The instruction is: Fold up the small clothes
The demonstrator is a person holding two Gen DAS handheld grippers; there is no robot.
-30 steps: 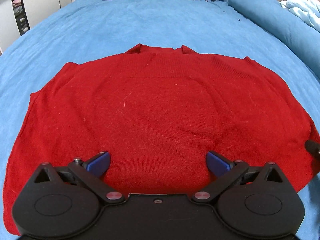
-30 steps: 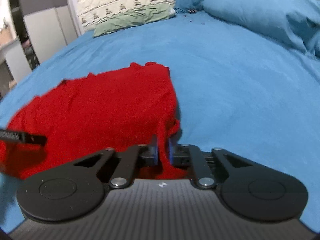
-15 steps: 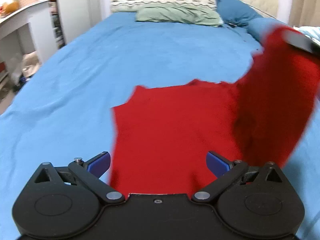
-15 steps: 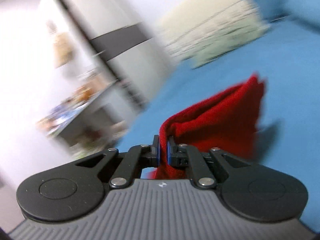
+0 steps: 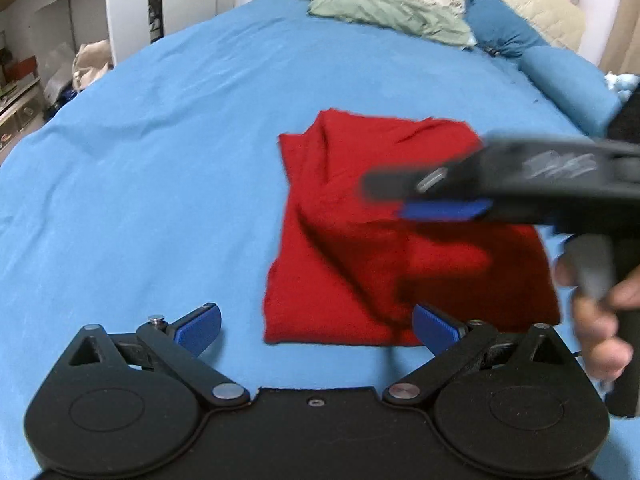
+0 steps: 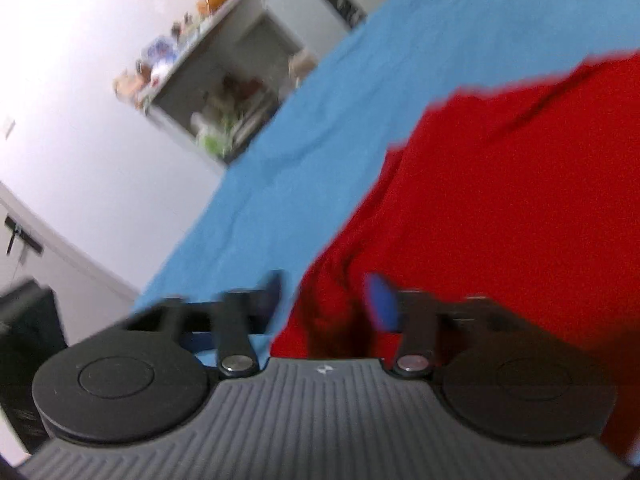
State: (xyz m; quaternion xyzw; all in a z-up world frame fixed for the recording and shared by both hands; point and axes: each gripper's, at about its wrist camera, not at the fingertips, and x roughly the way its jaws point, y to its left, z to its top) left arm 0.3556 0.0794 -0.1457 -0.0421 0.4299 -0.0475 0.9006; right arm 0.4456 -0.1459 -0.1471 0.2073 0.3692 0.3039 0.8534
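Observation:
A red knit garment (image 5: 384, 232) lies folded in half on the blue bedsheet (image 5: 160, 160), its top layer rumpled. My left gripper (image 5: 318, 324) hovers open at the garment's near left corner, with nothing between its blue pads. My right gripper (image 5: 420, 196) reaches in from the right above the garment, blurred, with a person's hand (image 5: 600, 320) on its handle. In the right wrist view the right gripper (image 6: 326, 298) has its jaws opening. A fold of the red garment (image 6: 500, 200) sits loosely between the pads, which do not press on it.
A green pillow (image 5: 384, 12) and blue pillows (image 5: 504, 28) lie at the head of the bed, with a blue bolster (image 5: 568, 84) along the right side. White shelves with clutter (image 6: 216, 92) stand beyond the bed's left edge.
The garment lay spread flat. The right gripper, shut on its right edge, carried that edge over to the left, folding it in half, and its jaws have since parted. The left gripper shifted left.

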